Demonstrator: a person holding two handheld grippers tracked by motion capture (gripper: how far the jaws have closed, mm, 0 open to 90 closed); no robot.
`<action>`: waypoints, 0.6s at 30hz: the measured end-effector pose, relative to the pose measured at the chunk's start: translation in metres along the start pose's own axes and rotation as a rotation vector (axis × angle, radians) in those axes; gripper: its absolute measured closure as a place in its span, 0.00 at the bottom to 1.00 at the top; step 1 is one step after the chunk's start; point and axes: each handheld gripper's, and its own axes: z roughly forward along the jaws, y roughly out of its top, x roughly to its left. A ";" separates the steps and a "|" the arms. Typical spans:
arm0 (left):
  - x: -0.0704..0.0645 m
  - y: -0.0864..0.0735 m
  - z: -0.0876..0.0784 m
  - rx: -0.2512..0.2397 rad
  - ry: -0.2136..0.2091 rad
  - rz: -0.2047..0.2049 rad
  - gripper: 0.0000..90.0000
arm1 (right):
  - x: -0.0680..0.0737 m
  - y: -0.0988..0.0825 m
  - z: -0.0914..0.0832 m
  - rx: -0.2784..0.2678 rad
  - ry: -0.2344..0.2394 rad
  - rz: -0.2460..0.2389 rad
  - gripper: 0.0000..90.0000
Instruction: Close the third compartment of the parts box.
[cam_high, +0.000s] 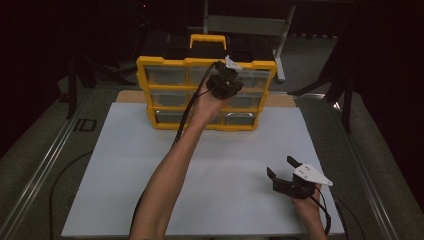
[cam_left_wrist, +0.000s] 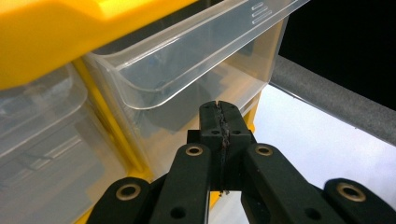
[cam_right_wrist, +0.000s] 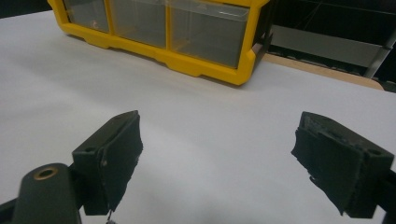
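Observation:
A yellow organizer (cam_high: 165, 62) with clear plastic drawers stands upright at the back of the white board (cam_high: 125, 165). My left gripper (cam_high: 227, 76) is held up against its upper right drawer (cam_high: 254, 78). In the left gripper view the gripper (cam_left_wrist: 219, 112) is shut with nothing between its pads, just below the protruding lip of that clear drawer (cam_left_wrist: 187, 60). My right gripper (cam_high: 281, 166) rests low at the board's front right, open. In the right gripper view its jaws (cam_right_wrist: 217, 158) stand wide apart over bare board, and the organizer (cam_right_wrist: 205, 65) is farther off.
A cable (cam_high: 187, 112) trails from the left gripper along the forearm. A grey metal stand (cam_high: 281, 47) rises behind the organizer. Metal rails (cam_high: 45, 165) border the table at both sides. A brown strip (cam_right_wrist: 322, 70) edges the board's far side.

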 end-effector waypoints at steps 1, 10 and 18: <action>0.000 0.000 0.000 -0.001 0.001 0.000 1.00 | 0.000 0.000 0.000 0.000 0.001 -0.001 0.16; 0.002 0.000 0.003 -0.007 0.010 -0.014 1.00 | 0.000 0.000 0.000 -0.001 0.002 0.001 0.16; 0.003 -0.001 0.005 -0.012 0.023 -0.030 1.00 | 0.000 0.000 -0.001 -0.001 0.000 -0.003 0.16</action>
